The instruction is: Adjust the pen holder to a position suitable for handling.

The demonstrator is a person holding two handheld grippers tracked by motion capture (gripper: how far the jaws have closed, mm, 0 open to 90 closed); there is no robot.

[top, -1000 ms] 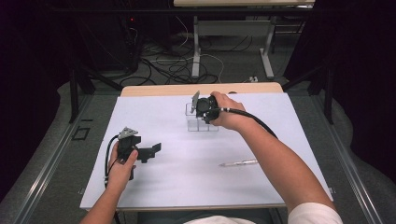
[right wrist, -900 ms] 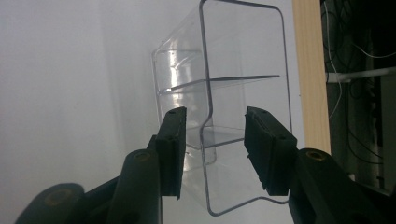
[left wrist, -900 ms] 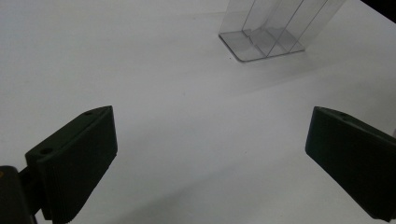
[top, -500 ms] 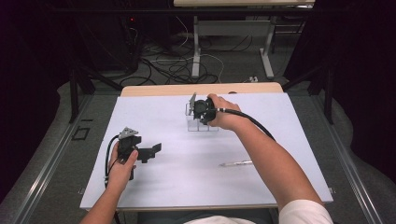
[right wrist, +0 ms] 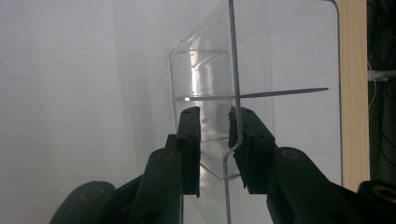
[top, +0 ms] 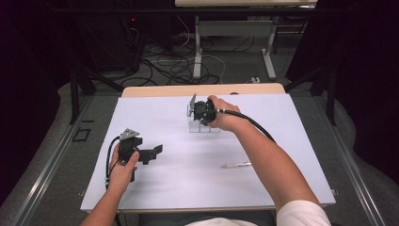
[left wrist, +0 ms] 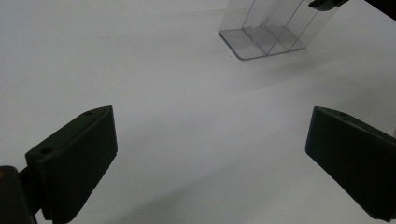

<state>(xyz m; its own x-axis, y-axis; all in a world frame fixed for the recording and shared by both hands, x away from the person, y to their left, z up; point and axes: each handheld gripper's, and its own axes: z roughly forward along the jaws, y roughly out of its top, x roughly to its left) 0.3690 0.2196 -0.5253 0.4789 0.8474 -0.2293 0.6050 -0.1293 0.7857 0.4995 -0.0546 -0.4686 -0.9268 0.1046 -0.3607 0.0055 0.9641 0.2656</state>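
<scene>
A clear acrylic holder (top: 203, 127) with several upright compartments stands on the white table top (top: 188, 188), toward the back centre. My right gripper (top: 199, 119) points down into it from above. In the right gripper view the jaws (right wrist: 215, 112) straddle a thin clear wall of the holder (right wrist: 205, 70). They have just been closing, and a narrow gap still shows beside the left pad. My left gripper (top: 152, 155) rests low at the table's left, its jaws (left wrist: 210, 114) wide open with nothing between them. The holder (left wrist: 266, 28) stands well beyond them.
A clear pen (top: 236, 165) lies on the table at the right, beside the person's right forearm. A wooden strip (top: 202, 89) edges the back of the table. Cables and table legs lie on the floor beyond it.
The right hand and its gripper have edged slightly left over the holder. The left hand and its gripper have stayed where they were.
</scene>
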